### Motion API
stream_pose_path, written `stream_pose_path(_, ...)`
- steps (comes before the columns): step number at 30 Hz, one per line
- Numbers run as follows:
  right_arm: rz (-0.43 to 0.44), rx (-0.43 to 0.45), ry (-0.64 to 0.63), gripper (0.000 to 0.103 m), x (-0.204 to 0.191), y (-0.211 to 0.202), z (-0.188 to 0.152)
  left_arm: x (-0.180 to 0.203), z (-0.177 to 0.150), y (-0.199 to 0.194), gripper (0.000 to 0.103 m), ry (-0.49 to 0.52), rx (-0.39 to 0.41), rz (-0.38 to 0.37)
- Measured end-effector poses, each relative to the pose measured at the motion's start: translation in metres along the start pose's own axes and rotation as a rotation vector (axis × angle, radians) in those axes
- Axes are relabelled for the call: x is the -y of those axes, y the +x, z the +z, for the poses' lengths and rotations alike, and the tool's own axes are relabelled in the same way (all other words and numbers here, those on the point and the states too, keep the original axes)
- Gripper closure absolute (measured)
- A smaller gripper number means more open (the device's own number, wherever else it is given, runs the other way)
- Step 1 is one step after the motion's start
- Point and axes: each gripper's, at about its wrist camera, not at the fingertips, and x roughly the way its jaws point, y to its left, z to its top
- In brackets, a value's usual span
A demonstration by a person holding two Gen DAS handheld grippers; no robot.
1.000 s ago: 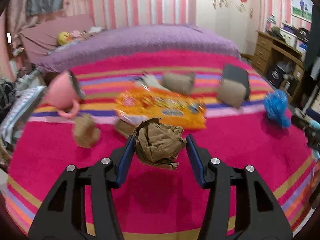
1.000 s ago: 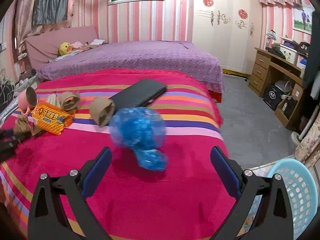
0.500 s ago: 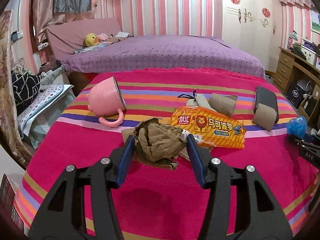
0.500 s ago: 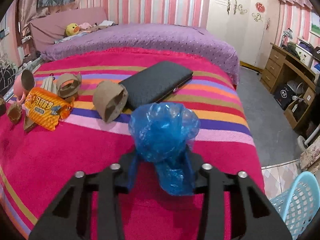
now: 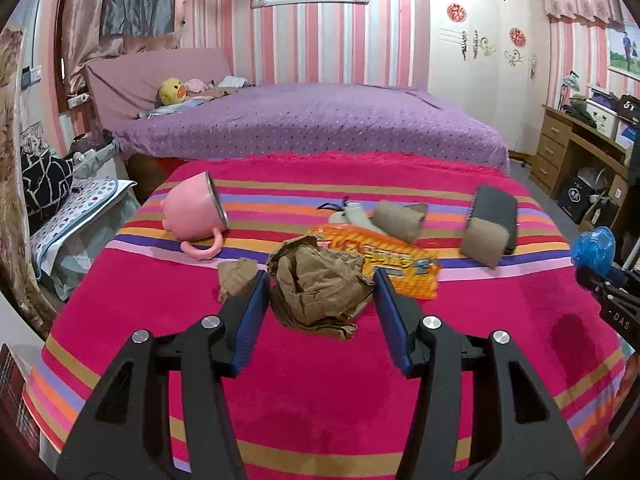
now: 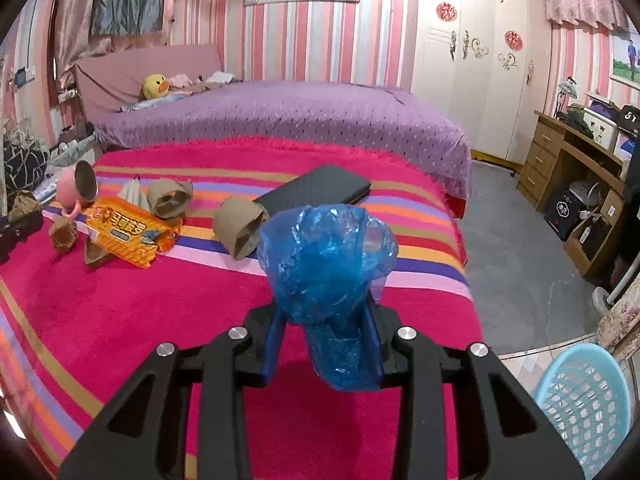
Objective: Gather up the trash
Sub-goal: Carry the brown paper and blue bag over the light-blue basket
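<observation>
The left gripper (image 5: 318,292) is seen pinching a crumpled brown paper wad (image 5: 316,286), its blue pads pressed against both flanks of the wad, which appears held just above the striped bedspread (image 5: 320,400). The right gripper (image 6: 324,340) is seen clamped on a crumpled blue plastic bag (image 6: 326,256); the bag bulges upward out of the narrow gap between the fingers. Both pieces of trash are therefore judged to be in hand and clear of the bed.

The deciding relation for the coming move is the position of the light-blue basket (image 6: 584,400). It stands on the floor off the bed's corner, low and to the right of the right gripper, so the right hand is judged the nearer; the left load would have to be carried across the bed.

The basket is shown only in the right wrist view. From the left wrist view the blue bag (image 5: 594,246) is visible at the far right edge, but no basket.

Remaining on the bedspread are noted: an orange snack wrapper (image 5: 384,262), a smaller brown paper scrap (image 5: 236,280), two cardboard tubes (image 6: 240,228) (image 6: 170,198), a pink mug (image 5: 194,210) lying on its side, and a black flat case (image 6: 316,192). The collection is judged to be far from complete.
</observation>
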Motion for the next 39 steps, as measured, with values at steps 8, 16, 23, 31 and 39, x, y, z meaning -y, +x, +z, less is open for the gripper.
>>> stream_pose_path(8,-0.027,0.039,0.007,0.069,0.032,-0.041,-0.008,0.039,-0.002,-0.022,0.051,0.028,0.034,-0.030)
stream_pose_path(16,-0.092,0.054,0.009,0.069,0.079,-0.079,-0.025,0.077,-0.012,-0.033,0.051,0.070,0.043,-0.055)
stream_pose_path(23,-0.164,0.041,0.034,0.069,0.131,-0.102,-0.047,0.104,-0.021,-0.037,0.051,0.094,0.036,-0.082)
stream_pose_path(31,-0.237,0.043,0.110,0.069,0.195,-0.128,-0.071,0.144,-0.021,-0.041,0.049,0.119,0.036,-0.123)
stream_pose_path(39,-0.300,0.061,0.211,0.069,0.256,-0.141,-0.092,0.216,-0.028,-0.043,0.049,0.210,0.035,-0.191)
